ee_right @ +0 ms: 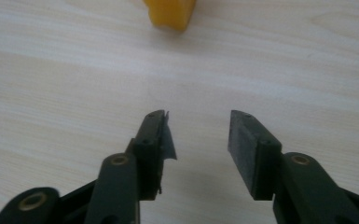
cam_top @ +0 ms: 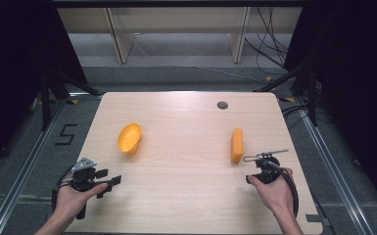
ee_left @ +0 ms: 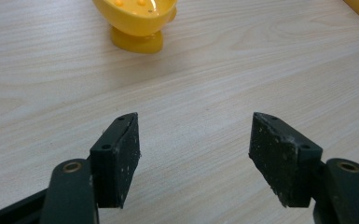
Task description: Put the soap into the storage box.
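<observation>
An orange-yellow cup-shaped piece [cam_top: 129, 137] lies on the left half of the wooden table; in the left gripper view the same piece [ee_left: 136, 21] stands ahead of the jaws on a short foot. A long orange block [cam_top: 236, 145] lies on the right half, and its near end [ee_right: 169, 13] shows at the top of the right gripper view. My left gripper [cam_top: 112, 182] hovers near the front left edge, open, nothing between its pads [ee_left: 116, 158]. My right gripper [cam_top: 259, 159] sits just below and right of the block, open and empty, fingers [ee_right: 249, 151] apart.
The table [cam_top: 186, 196] has a round grey cable hole [cam_top: 222, 105] near its far edge. Metal rails run along both sides on the floor. Cables lie on the floor at the back right.
</observation>
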Motion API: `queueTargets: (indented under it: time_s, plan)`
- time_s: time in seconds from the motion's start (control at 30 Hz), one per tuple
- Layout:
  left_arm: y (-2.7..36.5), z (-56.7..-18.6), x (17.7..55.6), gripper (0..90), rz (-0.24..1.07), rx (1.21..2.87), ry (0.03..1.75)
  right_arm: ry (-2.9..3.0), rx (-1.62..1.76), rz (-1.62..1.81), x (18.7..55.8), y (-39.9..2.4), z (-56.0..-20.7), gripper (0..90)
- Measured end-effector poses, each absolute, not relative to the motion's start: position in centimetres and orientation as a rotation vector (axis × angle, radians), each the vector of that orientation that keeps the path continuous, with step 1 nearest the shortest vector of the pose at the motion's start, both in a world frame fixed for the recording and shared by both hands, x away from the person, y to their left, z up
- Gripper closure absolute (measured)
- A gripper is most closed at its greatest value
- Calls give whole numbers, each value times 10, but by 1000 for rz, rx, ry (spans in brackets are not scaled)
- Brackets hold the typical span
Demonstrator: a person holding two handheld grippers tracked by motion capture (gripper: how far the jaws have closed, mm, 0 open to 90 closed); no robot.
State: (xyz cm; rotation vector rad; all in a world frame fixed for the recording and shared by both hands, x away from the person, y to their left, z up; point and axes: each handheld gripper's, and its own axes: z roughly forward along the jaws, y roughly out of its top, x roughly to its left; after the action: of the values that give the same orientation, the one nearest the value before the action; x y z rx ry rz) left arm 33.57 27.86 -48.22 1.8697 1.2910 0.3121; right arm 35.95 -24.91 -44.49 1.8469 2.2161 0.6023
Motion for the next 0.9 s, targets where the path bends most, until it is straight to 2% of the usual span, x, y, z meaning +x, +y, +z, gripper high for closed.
queueTargets:
  time_s: [0.1,0.13,0.27,0.33,0.4,0.57,0.9]
  plan:
    - [279,-482,336,330,309,1885,1285,2180,1845,633,372,-250,-424,524]
    - [279,-481,336,328,310,1884,1282,2159,1953,585,385,-247,-409,470]
    - [279,-482,335,326,303,1862,1284,2160,1993,563,408,-242,-393,439]
    - [280,-481,334,326,301,1866,1285,2124,2118,522,426,-233,-386,440]
    - [280,-482,334,326,303,1865,1285,2210,2035,471,447,-232,-382,446]
    - [278,-482,334,326,290,1872,1278,2225,2170,317,475,-217,-388,433]
    - [279,-483,335,326,279,1886,1272,2231,2207,213,505,-200,-404,418]
